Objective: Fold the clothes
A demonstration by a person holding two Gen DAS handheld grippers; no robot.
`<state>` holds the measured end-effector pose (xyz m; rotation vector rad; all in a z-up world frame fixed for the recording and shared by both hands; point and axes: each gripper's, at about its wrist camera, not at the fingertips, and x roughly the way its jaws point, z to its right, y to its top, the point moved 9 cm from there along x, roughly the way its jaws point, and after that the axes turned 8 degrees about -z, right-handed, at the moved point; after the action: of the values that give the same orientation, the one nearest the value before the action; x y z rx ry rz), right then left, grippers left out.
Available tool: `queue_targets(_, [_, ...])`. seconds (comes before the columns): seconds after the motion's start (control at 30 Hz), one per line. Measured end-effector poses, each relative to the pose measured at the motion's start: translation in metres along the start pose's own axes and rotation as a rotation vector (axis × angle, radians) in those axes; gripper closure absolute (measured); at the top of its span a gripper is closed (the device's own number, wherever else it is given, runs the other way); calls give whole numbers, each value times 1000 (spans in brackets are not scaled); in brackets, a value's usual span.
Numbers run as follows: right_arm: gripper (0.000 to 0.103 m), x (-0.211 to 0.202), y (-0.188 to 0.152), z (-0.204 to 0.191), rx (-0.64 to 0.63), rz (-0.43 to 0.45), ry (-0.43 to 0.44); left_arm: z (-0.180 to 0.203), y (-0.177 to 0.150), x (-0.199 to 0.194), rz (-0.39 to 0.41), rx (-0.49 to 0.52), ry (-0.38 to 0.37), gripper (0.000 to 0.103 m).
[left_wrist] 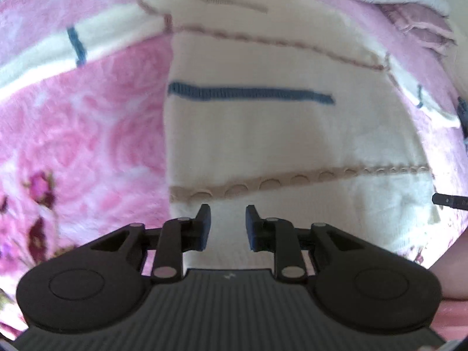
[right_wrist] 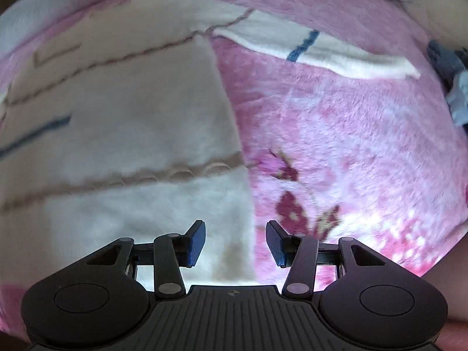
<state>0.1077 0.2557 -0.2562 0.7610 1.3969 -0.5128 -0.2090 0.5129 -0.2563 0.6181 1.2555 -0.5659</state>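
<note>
Left wrist: cream sweater [left_wrist: 263, 134] flat

Domestic setting, most likely a bedroom. The work surface is a soft pink fleece blanket [right_wrist: 351, 122] printed with roses and dark red flowers, of the kind spread over a bed. A cream sweater [left_wrist: 263, 134] with blue and tan stripes lies flat on it. More fabric is heaped at the far edge: a pink cloth [left_wrist: 421, 29] and a blue-grey garment [right_wrist: 450, 67]. No hard furniture or equipment is visible.
</note>
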Motion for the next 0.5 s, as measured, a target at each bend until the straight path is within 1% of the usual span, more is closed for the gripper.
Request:
queue_targets(0.07, [53, 17, -16, -4, 60, -85, 4, 0, -12, 18, -95, -43, 13, 82])
queue_targets(0.1, [53, 24, -26, -3, 87, -134, 1, 3, -18, 18, -112, -44, 23, 81])
queue_targets(0.17, [53, 13, -34, 1, 137, -144, 40, 12, -24, 5, -111, -17, 36, 81])
queue_targets(0.23, [53, -2, -37, 7, 177, -159, 80, 22, -26, -10, -119, -12, 30, 81])
queue_targets(0.3, [53, -25, -27, 20, 208, -91, 108, 33, -18, -30, -77, -20, 28, 81])
queue_targets(0.37, [53, -49, -10, 41, 229, -11, 133, 49, -4, -49, -24, -31, 20, 81])
queue_targets(0.5, [53, -70, 29, 101, 193, 123, 148, 101, 34, -75, 97, -13, 9, 81])
